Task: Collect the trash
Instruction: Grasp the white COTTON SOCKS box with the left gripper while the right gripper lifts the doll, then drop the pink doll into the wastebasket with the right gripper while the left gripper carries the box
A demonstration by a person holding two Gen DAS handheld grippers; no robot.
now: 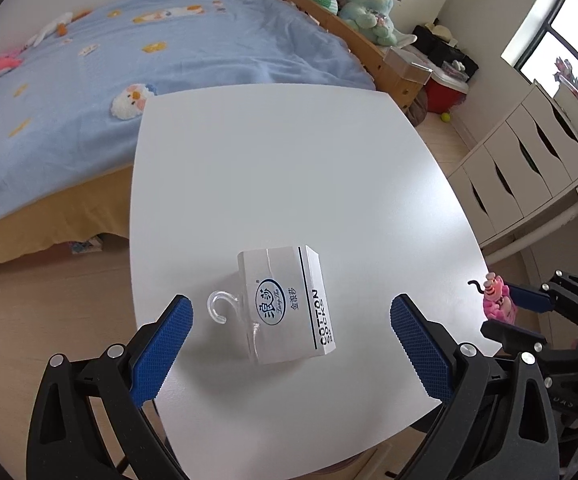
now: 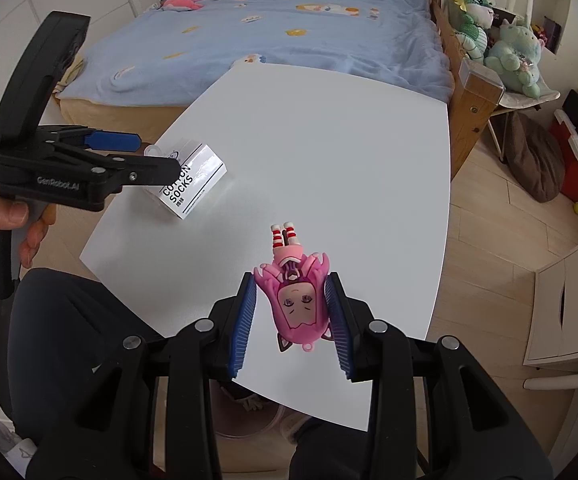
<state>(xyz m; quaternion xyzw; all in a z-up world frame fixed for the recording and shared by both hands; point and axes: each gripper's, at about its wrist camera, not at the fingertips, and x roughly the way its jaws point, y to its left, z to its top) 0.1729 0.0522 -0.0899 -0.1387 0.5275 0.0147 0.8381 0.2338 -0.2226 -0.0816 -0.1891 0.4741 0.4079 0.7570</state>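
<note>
**Left jaws open over the sock box, right jaws clamped on a doll**

Left wrist view: the left gripper [image 1: 291, 338] pointed steeply down at the white counter [image 1: 289, 168], its jaws wide apart and empty. The sock box [image 1: 289, 304], an empty-looking white carton with a clear plastic hook [image 1: 221, 306] at one end, lay on the counter directly between and just ahead of the two blue pads, touching neither. Its long axis ran roughly away from the jaws, tilted a little to the right, with the hook end nearer the left pad. Well to the right of the box, at the counter's edge, the right gripper [image 1: 501, 312] held a pink doll [image 1: 499, 304].

Right wrist view: the right gripper [image 2: 291, 308] had its jaws clamped on the doll [image 2: 299, 296], head toward the camera, legs pointing out over the counter [image 2: 329, 140]. The sock box [image 2: 193, 184] sat far to the left of the doll, under the tips of the left gripper [image 2: 157, 160], held by a hand [image 2: 5, 224].

The left hand was plainly the nearer one to the box; closing across the short sides looked like the natural grip.
</note>
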